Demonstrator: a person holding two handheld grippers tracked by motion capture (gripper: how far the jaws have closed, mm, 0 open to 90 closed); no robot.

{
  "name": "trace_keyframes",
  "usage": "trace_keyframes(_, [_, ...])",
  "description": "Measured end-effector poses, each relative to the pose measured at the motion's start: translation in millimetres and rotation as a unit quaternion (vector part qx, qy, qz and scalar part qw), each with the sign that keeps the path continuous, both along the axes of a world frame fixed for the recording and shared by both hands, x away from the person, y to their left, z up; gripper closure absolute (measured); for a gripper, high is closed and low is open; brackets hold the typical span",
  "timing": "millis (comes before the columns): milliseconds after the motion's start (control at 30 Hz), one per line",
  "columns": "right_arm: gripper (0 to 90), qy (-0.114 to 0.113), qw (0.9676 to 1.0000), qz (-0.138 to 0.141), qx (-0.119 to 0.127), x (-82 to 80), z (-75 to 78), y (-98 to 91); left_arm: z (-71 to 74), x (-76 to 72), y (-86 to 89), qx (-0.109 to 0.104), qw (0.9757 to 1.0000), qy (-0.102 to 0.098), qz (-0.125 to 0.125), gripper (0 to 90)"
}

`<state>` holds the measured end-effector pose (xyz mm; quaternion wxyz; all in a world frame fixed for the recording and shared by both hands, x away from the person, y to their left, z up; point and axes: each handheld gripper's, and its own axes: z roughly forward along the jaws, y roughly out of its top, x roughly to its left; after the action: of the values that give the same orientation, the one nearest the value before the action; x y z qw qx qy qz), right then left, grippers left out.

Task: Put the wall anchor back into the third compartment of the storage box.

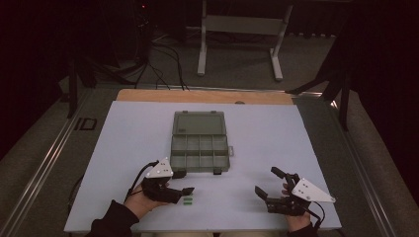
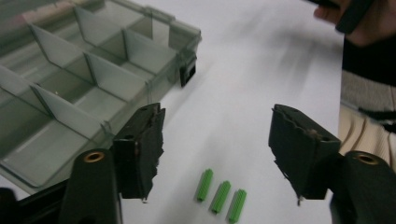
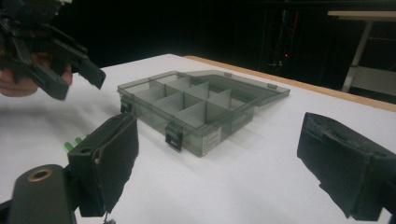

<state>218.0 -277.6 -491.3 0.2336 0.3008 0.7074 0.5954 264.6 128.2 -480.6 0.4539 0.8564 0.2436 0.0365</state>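
I have my left gripper [image 2: 217, 154] hanging low over three green wall plugs [image 2: 221, 196] that lie side by side on the white worktop [image 1: 276, 138], just in front of the open compartment box [image 1: 200, 143]. Its jaws stand about half apart with nothing pressed between them — the plugs sit on the worktop below the gap, not yet touched. My right gripper [image 1: 269, 183] rests near the front right of the worktop, well apart from the plugs, jaws wide and empty. The step in hand looks to me like picking up a plug to drop into one of the box's compartments. To do it well I should settle on a single plug, probably the outer one, since the three lie so near each other that a broad bite could catch two or flick a neighbour away. I'd turn the jaws so the pads meet the plug across its ribbed sides, sink until the tips almost graze the worktop, then close gently — these small ribbed pieces could roll or squirt out under a hard squeeze.
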Motion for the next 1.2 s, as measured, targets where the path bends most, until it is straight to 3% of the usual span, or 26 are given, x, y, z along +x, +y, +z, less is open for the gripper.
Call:
trace_keyframes(267, [12.7, 0.002, 1.0000, 0.002, 0.000, 0.2, -0.5, 0.4, -14.4, 4.6, -7.9, 0.033, 0.9994, 0.006, -0.008, 54.0])
trace_keyframes(300, [12.8, 0.002, 1.0000, 0.002, 0.000, 0.2, -0.4, 0.1, -15.8, 5.0, -9.0, 0.037, 0.9992, 0.010, -0.012, 59.5])
trace_keyframes(367, [12.8, 0.002, 1.0000, 0.002, 0.000, 0.2, -0.4, -0.1, -19.9, 4.7, -12.9, 0.055, 0.9981, 0.014, -0.023, 64.5])
trace_keyframes(567, [13.3, 0.004, 1.0000, 0.002, 0.001, 0.2, -0.6, -0.3, -26.4, 4.9, -16.8, 0.089, 0.9956, 0.013, -0.026, 70.4])
trace_keyframes(767, [13.3, 0.004, 1.0000, 0.004, 0.000, 0.3, -0.7, -0.2, -32.1, 7.4, -18.1, 0.105, 0.9939, 0.019, -0.031, 74.5])
trace_keyframes(1033, [13.3, 0.005, 1.0000, 0.003, 0.001, 0.3, -0.8, -0.4, -33.4, 7.5, -19.6, 0.109, 0.9930, 0.023, -0.040, 80.8])
trace_keyframes(1067, [13.3, 0.005, 1.0000, 0.003, 0.000, 0.3, -0.8, -0.3, -34.6, 7.3, -20.1, 0.117, 0.9920, 0.021, -0.041, 81.4])
trace_keyframes(1200, [13.3, 0.005, 1.0000, 0.003, 0.001, 0.6, -1.0, -0.5, -34.5, 8.9, -19.7, 0.116, 0.9921, 0.027, -0.039, 83.2])
